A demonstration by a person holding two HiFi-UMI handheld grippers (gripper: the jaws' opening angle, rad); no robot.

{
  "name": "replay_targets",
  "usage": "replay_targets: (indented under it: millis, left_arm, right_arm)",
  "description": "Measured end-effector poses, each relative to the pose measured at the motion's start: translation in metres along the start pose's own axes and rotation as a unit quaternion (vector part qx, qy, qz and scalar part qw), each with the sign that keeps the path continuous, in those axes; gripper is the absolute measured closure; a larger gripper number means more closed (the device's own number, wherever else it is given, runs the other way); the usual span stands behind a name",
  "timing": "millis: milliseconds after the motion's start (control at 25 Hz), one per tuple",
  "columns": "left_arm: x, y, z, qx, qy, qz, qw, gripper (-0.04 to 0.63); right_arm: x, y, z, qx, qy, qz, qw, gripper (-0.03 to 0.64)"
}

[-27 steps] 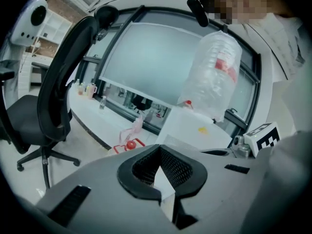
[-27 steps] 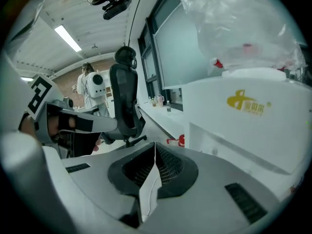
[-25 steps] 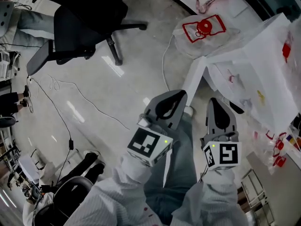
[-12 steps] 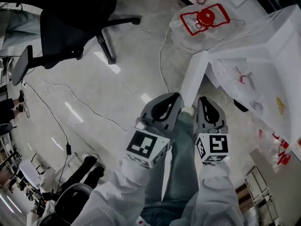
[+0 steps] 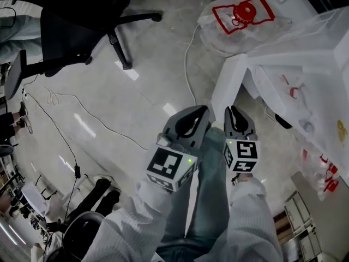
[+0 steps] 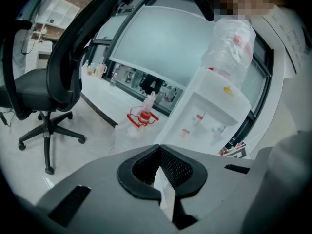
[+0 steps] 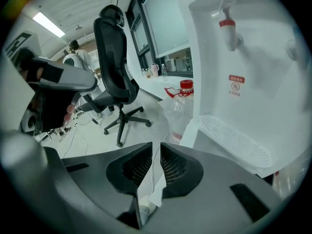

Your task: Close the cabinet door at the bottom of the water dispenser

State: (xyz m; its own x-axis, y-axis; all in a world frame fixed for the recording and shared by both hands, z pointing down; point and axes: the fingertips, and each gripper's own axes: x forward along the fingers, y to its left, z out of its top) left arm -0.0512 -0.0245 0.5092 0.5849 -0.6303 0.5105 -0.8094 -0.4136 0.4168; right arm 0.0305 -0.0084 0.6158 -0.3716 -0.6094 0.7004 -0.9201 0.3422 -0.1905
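Head view, door: the cabinet door (image 5: 225, 86) stands open at the water dispenser (image 5: 305, 59) base, just beyond both grippers.
Head view, step: best pushed near its free edge with the right gripper (image 5: 233, 111), keeping the left gripper (image 5: 200, 113) clear.
Left gripper view, fingers (image 6: 178, 167): closed, empty; they hide the cabinet.
Right gripper view, fingers: closed, empty; hinge unseen.

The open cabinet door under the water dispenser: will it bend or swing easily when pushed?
The door looks flat and rigid, so it probably swings rather than bends. It seems thin, so it is likely light; a gentle push may do.
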Motion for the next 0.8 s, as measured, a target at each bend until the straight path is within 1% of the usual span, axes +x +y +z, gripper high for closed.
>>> replay_targets:
  millis: [200, 360, 400, 520, 600, 800]
  left_arm:
    - [0.006, 0.003, -0.011, -0.003, 0.011, -0.002, 0.9999, 0.584]
    - [0.009, 0.007, -0.022, -0.007, 0.022, 0.001, 0.9997, 0.584]
    - [0.01, 0.008, -0.023, -0.007, 0.023, 0.003, 0.9997, 0.584]
    - [0.012, 0.009, -0.027, -0.006, 0.026, 0.006, 0.9996, 0.584]
    - [0.013, 0.01, -0.028, -0.007, 0.028, 0.006, 0.9996, 0.584]
    - [0.015, 0.015, -0.022, -0.008, 0.024, 0.004, 0.9997, 0.584]
  right_arm:
    - [0.019, -0.004, -0.03, 0.013, 0.038, -0.011, 0.999, 0.591]
    - [0.031, -0.005, -0.05, 0.028, 0.066, -0.023, 0.997, 0.519]
    - [0.033, -0.006, -0.055, 0.026, 0.072, -0.03, 0.997, 0.507]
    - [0.037, -0.012, -0.07, 0.015, 0.09, -0.058, 0.994, 0.44]
    - [0.039, -0.015, -0.081, 0.02, 0.105, -0.073, 0.992, 0.406]
    - [0.046, -0.016, -0.106, 0.057, 0.148, -0.085, 0.984, 0.38]
